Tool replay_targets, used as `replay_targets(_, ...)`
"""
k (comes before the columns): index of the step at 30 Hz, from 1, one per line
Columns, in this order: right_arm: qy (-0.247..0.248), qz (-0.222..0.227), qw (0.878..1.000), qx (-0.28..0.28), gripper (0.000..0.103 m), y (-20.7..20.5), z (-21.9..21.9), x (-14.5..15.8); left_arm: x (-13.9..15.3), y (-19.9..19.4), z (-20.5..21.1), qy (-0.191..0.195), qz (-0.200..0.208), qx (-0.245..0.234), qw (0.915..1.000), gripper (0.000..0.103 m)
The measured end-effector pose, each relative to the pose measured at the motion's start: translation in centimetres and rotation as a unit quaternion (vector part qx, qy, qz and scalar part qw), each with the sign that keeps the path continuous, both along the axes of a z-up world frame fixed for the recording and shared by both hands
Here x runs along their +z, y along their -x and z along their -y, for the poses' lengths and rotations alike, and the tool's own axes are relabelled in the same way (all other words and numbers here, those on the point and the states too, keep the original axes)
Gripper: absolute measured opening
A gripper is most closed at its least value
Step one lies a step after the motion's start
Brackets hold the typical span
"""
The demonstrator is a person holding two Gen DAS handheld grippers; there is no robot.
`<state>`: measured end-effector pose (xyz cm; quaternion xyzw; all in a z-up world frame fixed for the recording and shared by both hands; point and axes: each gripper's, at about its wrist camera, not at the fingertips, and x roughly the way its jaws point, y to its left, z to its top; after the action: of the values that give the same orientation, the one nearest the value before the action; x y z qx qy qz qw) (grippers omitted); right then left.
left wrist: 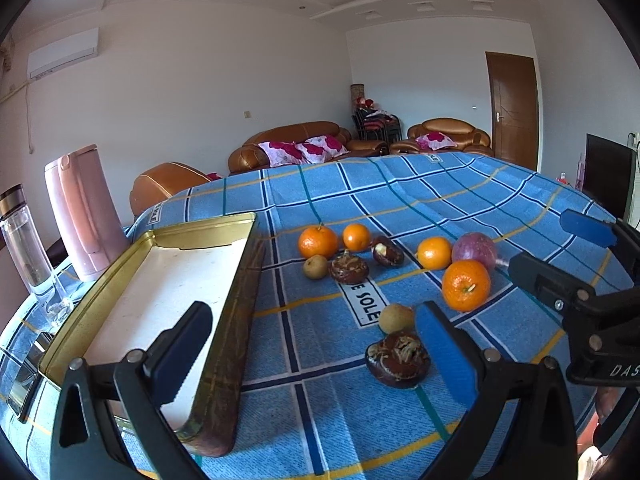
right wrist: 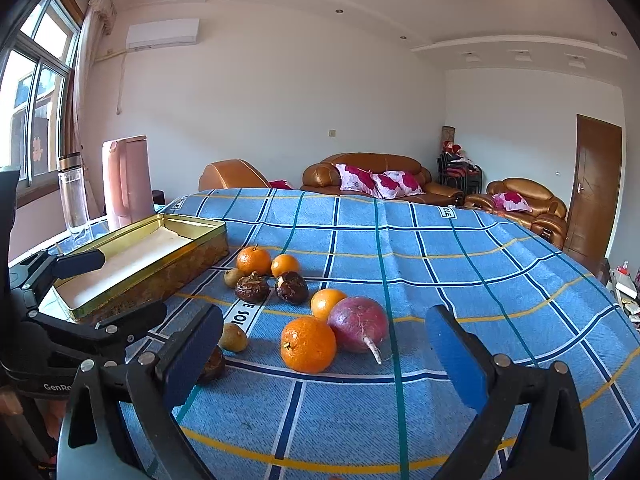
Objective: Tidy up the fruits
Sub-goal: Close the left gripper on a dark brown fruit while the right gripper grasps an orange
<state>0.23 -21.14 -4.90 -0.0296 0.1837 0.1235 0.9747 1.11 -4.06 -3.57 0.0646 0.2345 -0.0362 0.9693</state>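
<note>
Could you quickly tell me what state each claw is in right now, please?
Left claw: open, holding nothing.
Right claw: open, holding nothing.

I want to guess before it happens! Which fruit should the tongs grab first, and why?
Probably the right tongs should ease down over the nearest orange. They are open and empty, that orange sits between their fingers, and the gold tin holds no fruit yet. The left tongs are open too.

Partly hidden fruit, cropped bottle

Near dark fruit [right wrist: 212, 364] half-covered behind gripper finger [right wrist: 192, 356]; glass bottle [left wrist: 24, 248] cut off at left edge.
</note>
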Motion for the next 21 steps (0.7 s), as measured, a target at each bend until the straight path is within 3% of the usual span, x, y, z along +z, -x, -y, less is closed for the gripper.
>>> replay_targets(7, 0.0, -0.025, 1.0, 0.006, 0.078, -0.6, 0.4, -1.1, -0.6, -0.1, 1.1, 0.001, -0.016, -0.028, 0.9995, 0.1)
replay_targets(13, 0.001, -0.037, 0.999, 0.006, 0.069, -1.0, 0.7, -1.6, -1.4, -0.9, 2.4, -0.013, -0.053, -0.067, 0.9963, 0.084)
replay_targets(17, 0.0, -0.041, 0.999, 0.004, 0.069, -1.1, 0.9, -1.8, -1.9, -1.4, 3.0, -0.018, -0.074, -0.084, 0.9936, 0.077)
replay_targets(21, -0.001, -0.046, 0.999, 0.005, 0.069, -1.3, 1.0, -2.1, -2.5, -2.2, 4.0, -0.03, -0.106, -0.11, 0.9878, 0.063)
